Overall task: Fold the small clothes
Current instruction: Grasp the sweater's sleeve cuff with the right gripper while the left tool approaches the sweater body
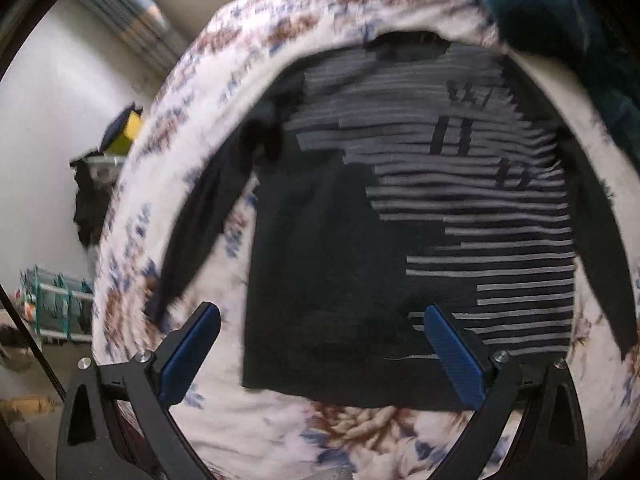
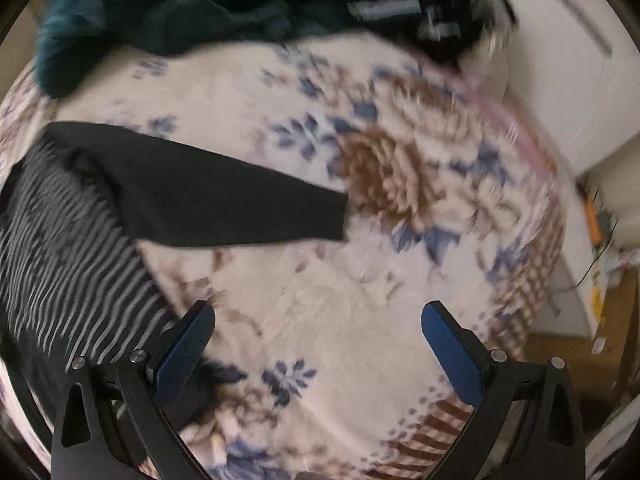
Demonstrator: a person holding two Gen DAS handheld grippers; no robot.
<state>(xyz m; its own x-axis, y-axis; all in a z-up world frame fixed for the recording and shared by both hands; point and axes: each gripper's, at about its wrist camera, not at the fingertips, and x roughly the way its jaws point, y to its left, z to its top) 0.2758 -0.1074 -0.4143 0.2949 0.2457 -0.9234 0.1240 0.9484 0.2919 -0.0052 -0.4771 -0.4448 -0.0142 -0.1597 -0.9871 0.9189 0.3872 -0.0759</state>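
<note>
A small black long-sleeved top with grey stripes (image 1: 400,208) lies spread flat on a floral blanket (image 1: 280,432), collar at the far end, both sleeves angled outward. My left gripper (image 1: 320,316) is open and empty, hovering over the hem near me. In the right wrist view the top's striped body (image 2: 68,248) is at the left and its right sleeve (image 2: 224,200) stretches out across the blanket (image 2: 360,280). My right gripper (image 2: 318,314) is open and empty, above bare blanket to the right of the sleeve.
A heap of teal and dark clothes (image 2: 168,8) lies at the far end of the bed, also showing in the left wrist view (image 1: 560,32). A white wall and cluttered floor (image 2: 600,272) lie past the bed's right edge. Shelves and hanging items (image 1: 60,304) stand left.
</note>
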